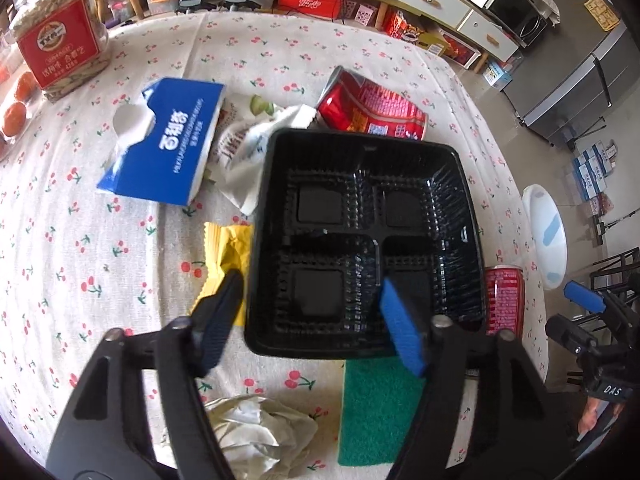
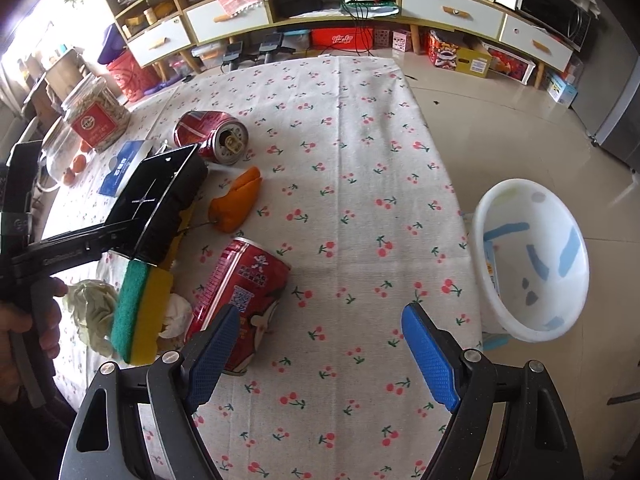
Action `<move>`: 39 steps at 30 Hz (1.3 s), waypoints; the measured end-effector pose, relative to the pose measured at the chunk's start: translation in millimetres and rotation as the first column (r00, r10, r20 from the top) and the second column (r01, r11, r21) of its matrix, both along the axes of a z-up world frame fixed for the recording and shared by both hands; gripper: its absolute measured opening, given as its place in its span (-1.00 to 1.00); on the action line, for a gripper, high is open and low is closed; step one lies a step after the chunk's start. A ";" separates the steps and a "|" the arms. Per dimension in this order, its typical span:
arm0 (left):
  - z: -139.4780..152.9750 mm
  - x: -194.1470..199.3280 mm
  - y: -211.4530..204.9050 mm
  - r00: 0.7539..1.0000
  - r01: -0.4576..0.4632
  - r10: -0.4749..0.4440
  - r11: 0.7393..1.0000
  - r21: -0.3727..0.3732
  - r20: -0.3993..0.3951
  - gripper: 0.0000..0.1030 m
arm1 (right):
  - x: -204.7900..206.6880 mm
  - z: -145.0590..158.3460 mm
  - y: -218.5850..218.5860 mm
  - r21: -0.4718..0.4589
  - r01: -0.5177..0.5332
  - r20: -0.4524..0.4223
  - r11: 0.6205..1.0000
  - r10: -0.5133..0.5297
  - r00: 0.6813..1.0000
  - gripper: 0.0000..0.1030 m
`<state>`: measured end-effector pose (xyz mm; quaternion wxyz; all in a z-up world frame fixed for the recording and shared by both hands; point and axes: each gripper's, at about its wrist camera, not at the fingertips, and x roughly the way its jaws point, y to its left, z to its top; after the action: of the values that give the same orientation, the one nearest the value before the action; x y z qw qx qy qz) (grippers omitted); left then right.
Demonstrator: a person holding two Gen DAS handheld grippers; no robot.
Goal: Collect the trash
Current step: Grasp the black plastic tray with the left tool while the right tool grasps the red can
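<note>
A black four-compartment plastic tray [image 1: 360, 184] lies among the litter on the cherry-print tablecloth [image 1: 80, 260]. My left gripper [image 1: 312, 284] stands open astride its left wall, one finger outside and the blue pad [image 1: 400, 328] inside, away from the wall. Around the tray are a crushed red can [image 1: 372, 108], a blue carton [image 1: 168, 144], a white wrapper [image 1: 248, 148], a yellow wrapper [image 1: 226, 248] and crumpled paper [image 1: 256, 432]. My right gripper [image 2: 320, 312] is open over bare cloth. A dented red can [image 2: 240, 284] lies by its left finger. An orange peel [image 2: 236, 204] sits beyond.
A green and yellow sponge [image 2: 136, 312] props the tray's near edge. A white basin [image 2: 532, 260] stands on the floor past the table's right edge. A jar of seeds [image 1: 60, 40] and oranges [image 1: 16, 116] are at the far left. Shelves and drawers line the back wall.
</note>
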<state>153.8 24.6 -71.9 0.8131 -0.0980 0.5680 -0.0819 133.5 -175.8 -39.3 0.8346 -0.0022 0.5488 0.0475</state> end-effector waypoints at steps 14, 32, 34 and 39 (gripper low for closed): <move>34.7 -25.5 24.4 0.995 -0.042 0.043 0.999 -0.011 0.095 0.16 | 8.9 -13.4 34.2 0.055 -0.049 -0.046 0.997 0.052 0.998 0.64; 42.8 -62.7 57.4 0.988 -0.086 0.088 0.996 -0.021 0.127 0.16 | 20.9 -42.3 52.1 0.141 0.007 -0.118 0.990 0.010 0.993 0.54; 43.3 -64.3 59.4 0.988 -0.089 0.091 0.996 -0.024 0.128 0.16 | 20.9 -43.0 53.0 0.129 0.006 -0.115 0.992 0.009 0.993 0.34; 44.6 -69.2 61.0 0.986 -0.093 0.096 0.995 -0.028 0.134 0.16 | 20.2 -44.6 54.4 0.127 -0.002 -0.115 0.992 0.016 0.993 0.16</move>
<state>84.6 85.7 -27.3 0.8514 -0.1278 0.5056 -0.0557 153.6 -121.4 -83.9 0.7995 0.0511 0.5923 0.0860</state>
